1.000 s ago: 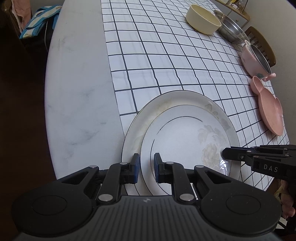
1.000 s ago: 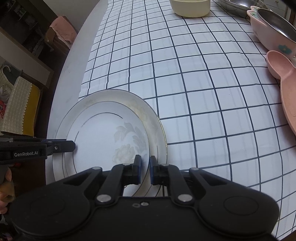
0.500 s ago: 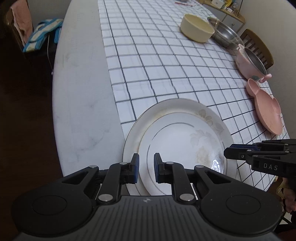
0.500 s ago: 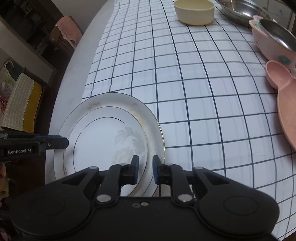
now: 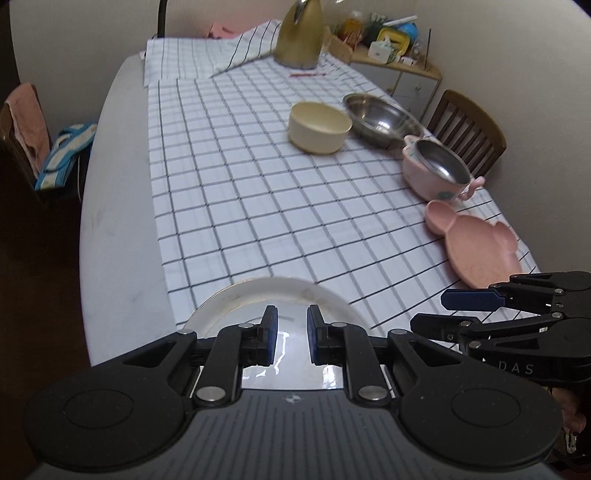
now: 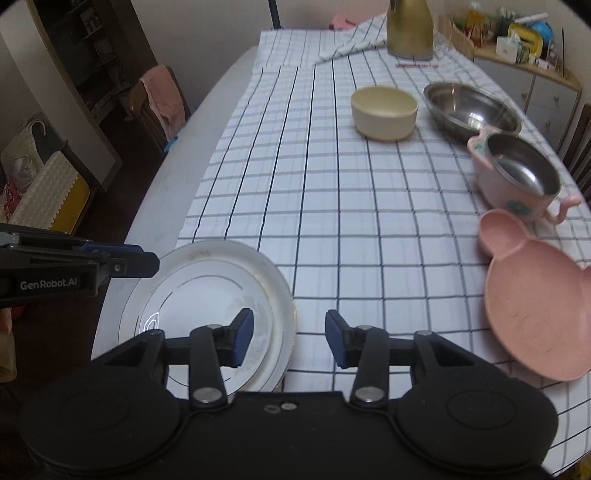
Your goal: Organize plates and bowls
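Two white floral plates lie stacked at the table's near left corner, the smaller one (image 6: pixel 192 314) on the larger (image 6: pixel 273 277); they also show in the left wrist view (image 5: pixel 258 291). My left gripper (image 5: pixel 289 338) hovers over the stack, jaws slightly apart and empty. My right gripper (image 6: pixel 289 341) is open and empty above the stack's right rim. A pink bear-shaped plate (image 6: pixel 535 314) lies at the right. Beyond it stand a pink bowl with a steel liner (image 6: pixel 517 177), a steel bowl (image 6: pixel 469 107) and a cream bowl (image 6: pixel 384 110).
A checked cloth (image 6: pixel 332 203) covers the grey table (image 6: pixel 155 199). A gold kettle (image 6: pixel 409 29) stands at the far end. Chairs stand on the left (image 6: pixel 159 103) and right (image 5: pixel 465 129). A cluttered cabinet (image 6: pixel 524 55) is at the far right.
Both grippers have lifted and tilted up from the stacked plates, so more of the table shows. My right gripper has opened wide. My left gripper has opened a little.
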